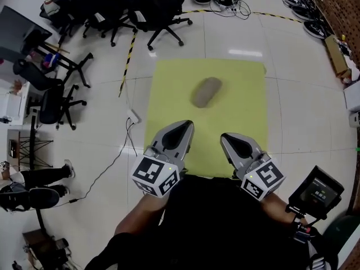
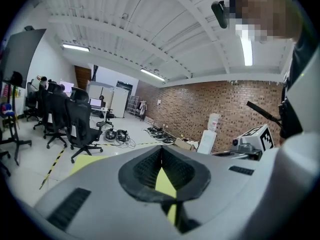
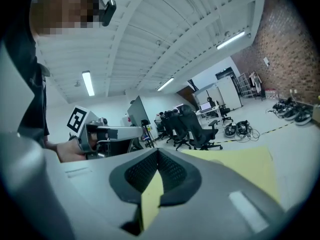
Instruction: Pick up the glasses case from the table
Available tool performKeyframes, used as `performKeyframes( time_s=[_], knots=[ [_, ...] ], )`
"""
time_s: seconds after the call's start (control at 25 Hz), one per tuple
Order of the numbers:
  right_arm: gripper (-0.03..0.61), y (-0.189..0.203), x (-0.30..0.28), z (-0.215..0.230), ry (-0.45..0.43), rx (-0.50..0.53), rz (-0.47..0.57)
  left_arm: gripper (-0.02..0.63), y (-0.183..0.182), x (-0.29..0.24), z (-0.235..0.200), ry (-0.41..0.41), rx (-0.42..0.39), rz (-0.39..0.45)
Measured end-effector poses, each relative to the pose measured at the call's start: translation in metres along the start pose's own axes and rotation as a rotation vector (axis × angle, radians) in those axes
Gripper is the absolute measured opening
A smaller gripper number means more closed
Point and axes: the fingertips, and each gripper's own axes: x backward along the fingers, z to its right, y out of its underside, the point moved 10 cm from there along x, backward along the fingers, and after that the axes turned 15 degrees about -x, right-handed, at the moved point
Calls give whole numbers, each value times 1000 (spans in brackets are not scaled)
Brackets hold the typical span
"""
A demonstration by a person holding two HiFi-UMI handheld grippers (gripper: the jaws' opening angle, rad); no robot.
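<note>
The left gripper (image 1: 185, 127), a smooth grey plastic shell tapering to a point, has its ribbed black pads (image 2: 142, 168) pressed together on nothing. Above and to its right, the rounded, oblong grey-brown glasses case (image 1: 206, 91) lies on the matte yellow-green table (image 1: 169, 83), well apart from both grippers. The right gripper (image 1: 227, 138) is likewise closed and empty.

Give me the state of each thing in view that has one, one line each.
Case: looks closed, lying on the table, not held.
Left gripper: shut, empty.
Right gripper: shut, empty.
Screen: lit.
Ceiling light: on.
</note>
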Motion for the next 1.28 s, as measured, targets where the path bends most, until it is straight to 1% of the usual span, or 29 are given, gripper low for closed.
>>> performKeyframes(
  time_s=[0.12, 0.2, 0.36, 0.52, 0.72, 0.88, 0.96, 1.0, 1.16, 1.28],
  knots=[
    [2, -1, 7, 20, -20, -23, -3, 6, -1, -10, 4, -56, -24, -27],
    [2, 0, 8, 33, -17, -41, -12, 6, 0, -15, 4, -73, -34, -49],
    [2, 3, 8, 46, 6, -82, -24, 6, 5, -23, -2, -81, -63, -107],
    [2, 5, 8, 58, 41, -99, -21, 10, 18, -46, -22, -94, -111, -153],
    [2, 9, 4, 72, 111, -131, -33, 55, 43, -88, -54, -58, -170, -237],
    [2, 16, -5, 83, 172, -168, -39, 101, 68, -125, -69, 11, -212, -312],
    [2, 19, -12, 89, 194, -185, -48, 152, 81, -146, -76, 42, -222, -343],
    [2, 22, -15, 93, 205, -195, -51, 167, 89, -155, -79, 54, -225, -355],
    [2, 36, -24, 103, 250, -235, -55, 251, 125, -189, -88, 101, -208, -397],
    [2, 38, -28, 107, 282, -249, -71, 313, 140, -210, -93, 122, -188, -442]
  ],
)
